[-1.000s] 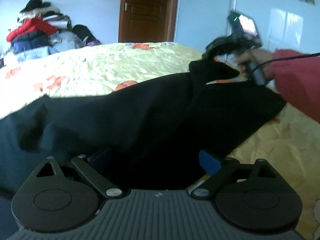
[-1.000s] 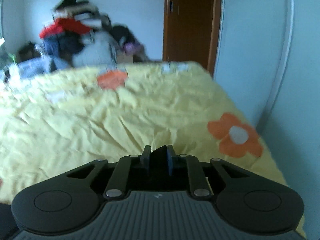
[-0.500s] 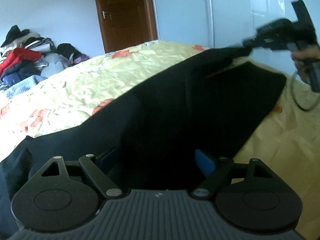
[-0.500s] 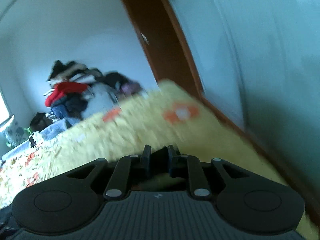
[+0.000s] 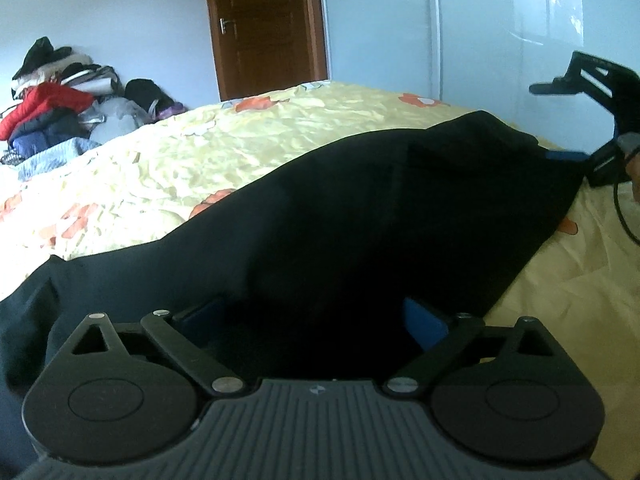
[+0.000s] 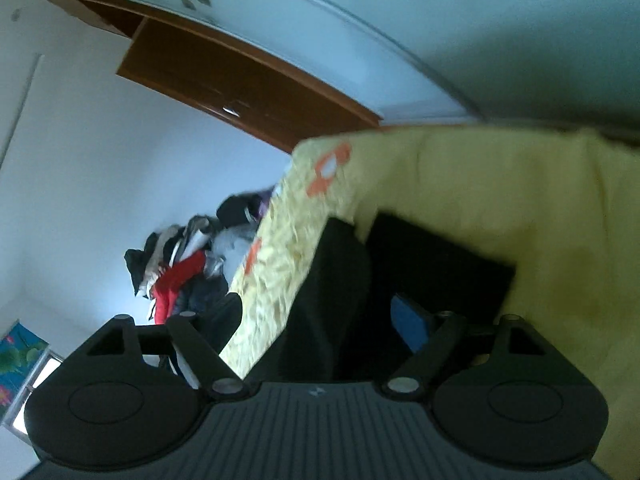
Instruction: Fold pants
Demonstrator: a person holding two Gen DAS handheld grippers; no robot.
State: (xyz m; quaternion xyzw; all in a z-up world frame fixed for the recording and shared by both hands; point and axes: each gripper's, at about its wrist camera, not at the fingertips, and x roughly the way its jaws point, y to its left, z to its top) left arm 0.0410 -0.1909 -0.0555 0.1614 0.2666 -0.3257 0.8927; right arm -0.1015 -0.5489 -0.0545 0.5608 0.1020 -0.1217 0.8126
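Note:
Black pants [image 5: 360,208] lie spread along a yellow flowered bed sheet [image 5: 192,152]. My left gripper [image 5: 310,318] sits low over their near end. Its jaws are opening wide, and dark cloth lies between the blue pads [image 5: 424,322] without being pinched. At the far right, my right gripper [image 5: 560,122] is by the pants' far end, turned on its side, one finger above the other. In the right wrist view the picture is rolled. The right gripper [image 6: 320,320] is opening with the pants' edge [image 6: 336,280] loose between its fingers.
A heap of clothes [image 5: 60,100] is piled at the far left end of the bed. A brown door [image 5: 264,24] and pale glossy wardrobe panels [image 5: 500,40] stand behind. A hand and a cable [image 5: 624,220] show at the right edge.
The right gripper, shut on the pants' end earlier, carried it right and down, rolled onto its side and let go. The pants now lie flatter. The left gripper spread slightly wider.

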